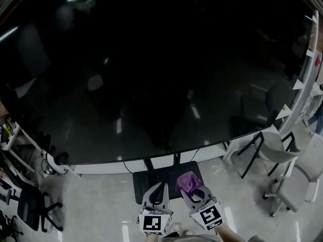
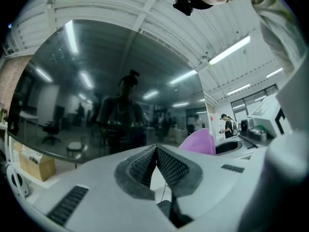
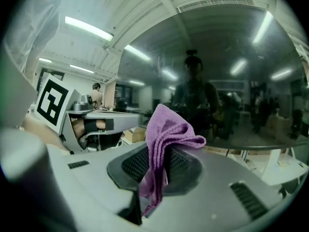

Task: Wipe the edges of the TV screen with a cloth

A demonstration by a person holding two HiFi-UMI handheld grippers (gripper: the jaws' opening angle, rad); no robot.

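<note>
A very large dark TV screen [image 1: 151, 69] fills most of the head view; its bottom edge [image 1: 166, 154] curves just above both grippers. My right gripper [image 1: 192, 192] is shut on a folded purple cloth [image 1: 187, 182], which sticks up between its jaws [image 3: 166, 134]. My left gripper [image 1: 162, 189] sits beside it, shut with nothing between its pads [image 2: 155, 163]. The cloth [image 2: 198, 141] shows at the right in the left gripper view. Both grippers are below the screen, apart from it. The screen [image 3: 227, 76] reflects a person and ceiling lights.
The TV's black stand base [image 1: 166, 178] lies on the floor under the grippers. Grey chairs [image 1: 282, 155] stand at the right, a black office chair [image 1: 30, 205] and a white shelf [image 1: 12, 135] at the left. A white frame [image 1: 303, 79] runs along the screen's right side.
</note>
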